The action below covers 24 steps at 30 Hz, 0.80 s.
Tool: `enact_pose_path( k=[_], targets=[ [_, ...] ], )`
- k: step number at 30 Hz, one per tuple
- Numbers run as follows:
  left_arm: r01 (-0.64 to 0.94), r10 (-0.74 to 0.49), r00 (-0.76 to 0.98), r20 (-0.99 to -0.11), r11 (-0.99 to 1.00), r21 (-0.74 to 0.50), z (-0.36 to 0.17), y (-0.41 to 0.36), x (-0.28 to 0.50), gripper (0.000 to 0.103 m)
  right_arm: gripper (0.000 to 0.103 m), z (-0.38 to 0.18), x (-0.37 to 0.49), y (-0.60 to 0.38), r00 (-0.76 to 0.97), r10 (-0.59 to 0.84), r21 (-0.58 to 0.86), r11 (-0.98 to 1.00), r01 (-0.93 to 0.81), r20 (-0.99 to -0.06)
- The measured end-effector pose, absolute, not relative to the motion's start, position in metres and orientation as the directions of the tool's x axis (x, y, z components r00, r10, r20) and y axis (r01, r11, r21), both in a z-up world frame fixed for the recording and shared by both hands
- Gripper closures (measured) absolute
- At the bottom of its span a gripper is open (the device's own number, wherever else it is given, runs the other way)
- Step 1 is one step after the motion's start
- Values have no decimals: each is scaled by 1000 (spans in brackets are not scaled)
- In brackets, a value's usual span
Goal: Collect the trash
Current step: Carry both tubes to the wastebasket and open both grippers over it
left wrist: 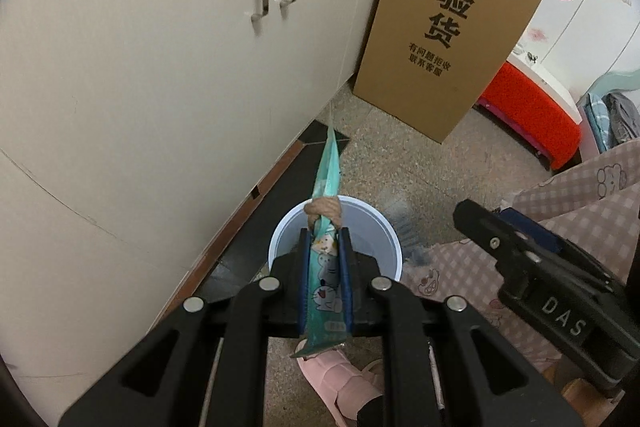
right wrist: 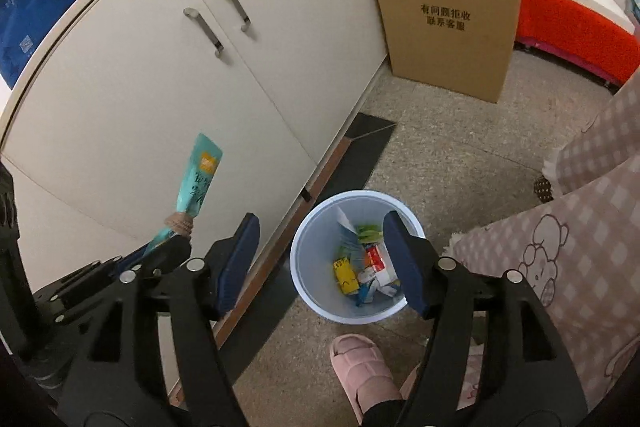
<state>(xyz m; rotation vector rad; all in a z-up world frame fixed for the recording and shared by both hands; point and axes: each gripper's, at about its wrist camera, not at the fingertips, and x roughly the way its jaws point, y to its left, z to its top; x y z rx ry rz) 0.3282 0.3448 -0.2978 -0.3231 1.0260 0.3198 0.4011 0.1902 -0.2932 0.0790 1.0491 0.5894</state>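
The left gripper (left wrist: 325, 267) is pinched shut on a teal snack wrapper (left wrist: 326, 279), its 2 blue pads pressed against the flat sides so the long pouch stands up along the fingers. A tan band (left wrist: 322, 211) is knotted around the wrapper just past the fingertips, which bunches it at that point. The wrapper's far end points toward 12 o'clock in the left wrist view, over the white trash bin (left wrist: 384, 227) that sits on the floor directly below the fingertips. That placement looks deliberate: held over the open mouth, the wrapper should fall inside once the pads part.

The right gripper (right wrist: 320, 251) is spread wide and holds nothing. Its 2 fingers frame the bin (right wrist: 304, 267) from above, with the far finger covering the rim at about 3 o'clock. Inside lie several bits of packaging (right wrist: 366, 267), yellow, green, red and white, so the bin is already in use. From this view the wrapper (right wrist: 196, 183) shows at 9 o'clock of the bin, against the cream cabinet doors (right wrist: 200, 107).

A cardboard box (right wrist: 448, 3) leans at 12 o'clock, and a pink slipper (right wrist: 360, 367) stands at 6 o'clock, just beside the bin.
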Motion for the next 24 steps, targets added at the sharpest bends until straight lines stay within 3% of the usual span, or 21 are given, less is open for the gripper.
enact_pose_path(
  k=[9, 24],
  targets=[
    [-380, 96, 477, -873, 919, -106, -301, 330, 332, 90, 30, -292, 390, 173, 398, 446, 288, 872, -396, -802],
    [-325, 74, 454, -888, 942, -88, -306, 307, 361, 93, 29, -288, 397, 143, 458, 376, 260, 919, -297, -805]
  ],
)
